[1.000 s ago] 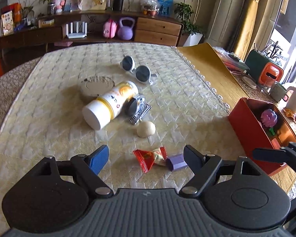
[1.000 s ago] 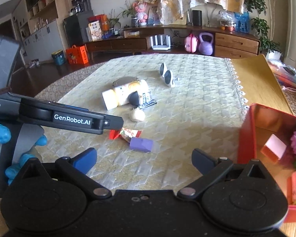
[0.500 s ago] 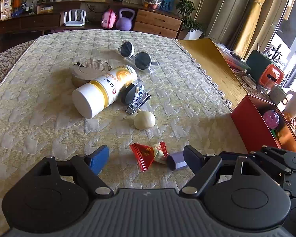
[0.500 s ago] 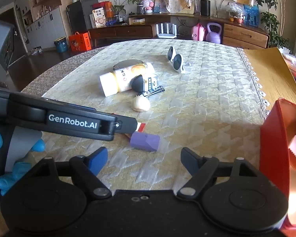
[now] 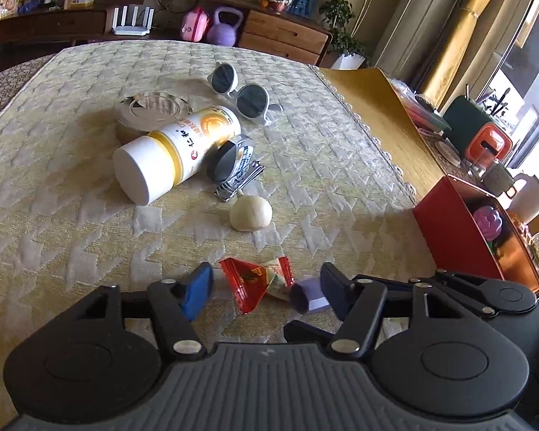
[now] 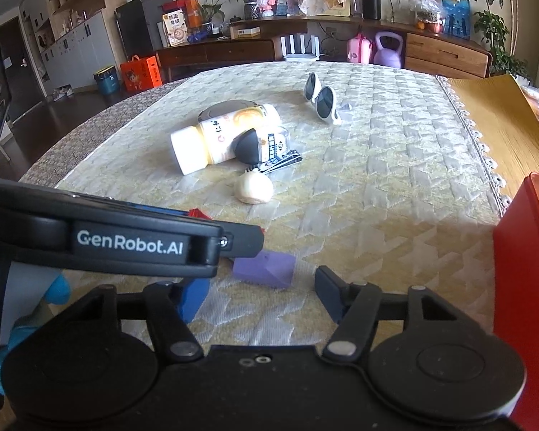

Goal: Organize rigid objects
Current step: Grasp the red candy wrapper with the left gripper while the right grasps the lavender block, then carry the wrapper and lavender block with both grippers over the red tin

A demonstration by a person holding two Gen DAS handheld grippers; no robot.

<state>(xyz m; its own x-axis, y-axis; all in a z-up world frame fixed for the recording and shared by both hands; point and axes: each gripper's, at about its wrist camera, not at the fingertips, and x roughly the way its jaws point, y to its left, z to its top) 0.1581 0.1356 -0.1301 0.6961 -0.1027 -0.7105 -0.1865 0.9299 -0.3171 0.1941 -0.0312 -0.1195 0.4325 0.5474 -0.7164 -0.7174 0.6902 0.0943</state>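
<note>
My left gripper (image 5: pixel 266 289) is open, low over the cloth, its fingers either side of a red candy wrapper (image 5: pixel 255 283). A small purple block (image 5: pixel 307 296) lies by its right finger. My right gripper (image 6: pixel 262 294) is open, with the purple block (image 6: pixel 266 269) just ahead between its fingers. The left gripper's body (image 6: pixel 125 244) crosses the right wrist view. Further off lie a cream ball (image 5: pixel 250 212), a white and yellow bottle (image 5: pixel 172 154), nail clippers (image 5: pixel 239 179) and white sunglasses (image 5: pixel 242 95). A red box (image 5: pixel 460 237) stands at the right.
A round tin (image 5: pixel 151 111) lies behind the bottle. The red box holds a purple toy (image 5: pixel 488 219). Mugs and an orange appliance (image 5: pixel 488 145) stand beyond the box on the wooden tabletop. The red box wall (image 6: pixel 521 287) is close on the right in the right wrist view.
Both grippers have moved forward and down toward the candy wrapper and purple block. The right gripper has come in beside the left one. Both stay open.
</note>
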